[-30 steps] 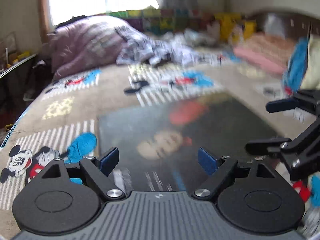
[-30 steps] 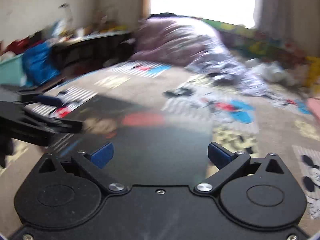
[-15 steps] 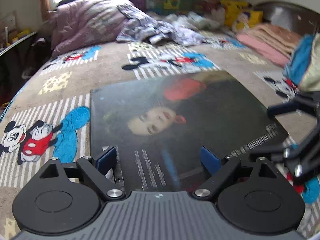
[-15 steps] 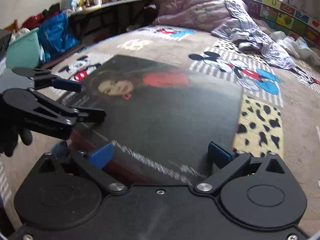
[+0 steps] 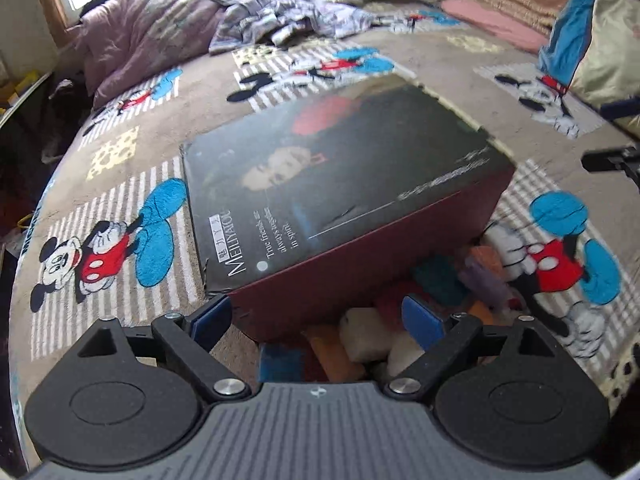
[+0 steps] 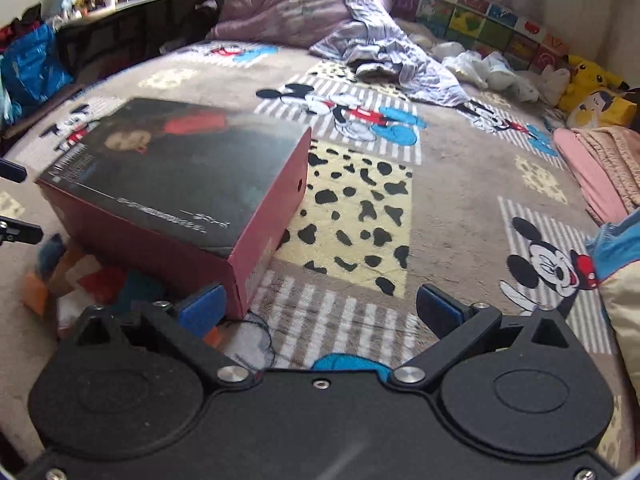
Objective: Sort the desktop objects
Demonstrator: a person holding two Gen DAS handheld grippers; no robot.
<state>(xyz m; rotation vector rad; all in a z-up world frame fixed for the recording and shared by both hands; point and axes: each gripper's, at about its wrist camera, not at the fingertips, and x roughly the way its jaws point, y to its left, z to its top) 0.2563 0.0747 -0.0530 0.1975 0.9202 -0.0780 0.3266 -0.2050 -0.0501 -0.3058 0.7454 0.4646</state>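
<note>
A dark box (image 5: pixel 340 176) with a woman's portrait on its lid and dark red sides lies on the Mickey Mouse blanket (image 5: pixel 120 152); it also shows in the right wrist view (image 6: pixel 180 184). Several small soft blocks (image 5: pixel 368 340) in white, orange, teal and purple lie in a heap at its near side, and show in the right wrist view (image 6: pixel 80 280). My left gripper (image 5: pixel 316 316) is open, its jaws at the box's near corner above the blocks. My right gripper (image 6: pixel 320 304) is open by the box's other near corner. Each gripper's fingertips show at the other view's edge.
A purple quilt (image 6: pixel 288 0) and crumpled clothes (image 6: pixel 384 52) lie at the far end of the bed. Folded pink and tan blankets (image 6: pixel 600 160) and yellow plush toys (image 6: pixel 596 92) are at the right. A cluttered desk (image 6: pixel 120 4) and blue bag (image 6: pixel 28 68) stand left.
Both grippers have pulled back and lowered from over the box lid to its near corners. The heap of soft blocks beside the box has come into view.
</note>
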